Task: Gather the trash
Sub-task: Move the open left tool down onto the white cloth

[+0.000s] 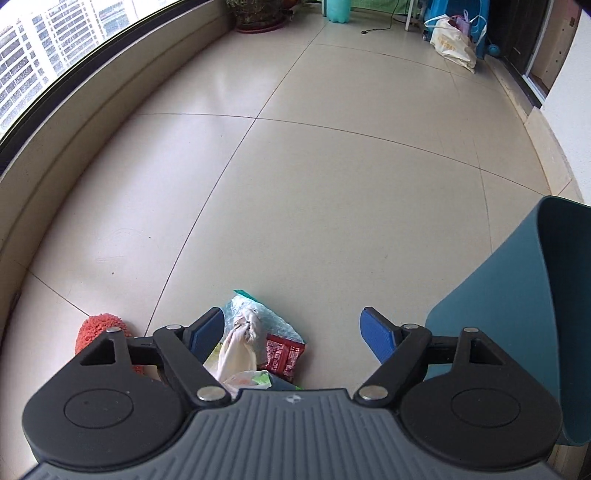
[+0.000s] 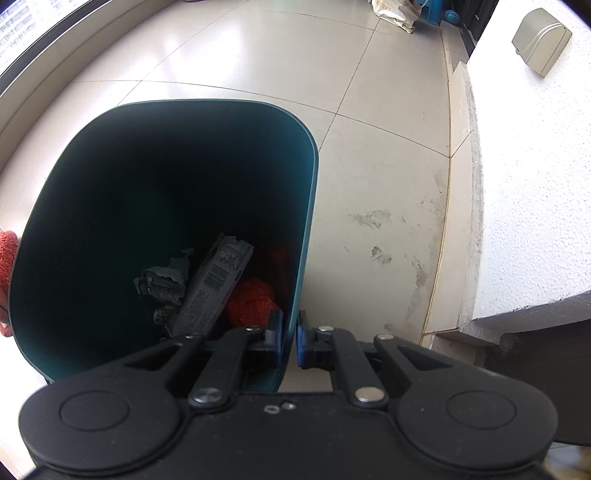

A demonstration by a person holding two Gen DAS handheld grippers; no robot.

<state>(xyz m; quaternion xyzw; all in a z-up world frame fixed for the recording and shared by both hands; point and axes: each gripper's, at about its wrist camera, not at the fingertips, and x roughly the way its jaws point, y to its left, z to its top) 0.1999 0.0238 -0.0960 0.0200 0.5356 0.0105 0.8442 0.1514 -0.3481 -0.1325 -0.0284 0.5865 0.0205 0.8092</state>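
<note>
Trash pile [image 1: 255, 347] sits on the tile floor [image 1: 295, 184], right under the left gripper [image 1: 293, 332], whose jaws are spread wide w/ nothing between them. Pile = clear bubble-wrap bag [image 1: 258, 314], white twisted wrapper [image 1: 240, 347], red printed packet [image 1: 282, 354], plus a green-and-white scrap [image 1: 255, 380] nearest the camera. Left blue pad [image 1: 207, 332] is just beside the pile's left edge; right pad is well apart from it. Orange fuzzy mop head [image 1: 96, 328] lies on the floor left of the pile.

Teal bin [image 2: 306, 229] stands to the right of the pile. Right gripper [image 2: 290, 339] is clamped on the bin's near-right wall, one pad inside, one outside. Inside the bin: crumpled grey paper [image 2: 162, 280], a long wrapper w/ barcode [image 2: 214, 284], an orange net ball [image 2: 251, 299]. White textured wall [image 2: 528, 184] is on the right, w/ scuff marks on the floor beside it. Far end of the room: cream bag [image 1: 452, 44], plant pot [image 1: 258, 14].
</note>
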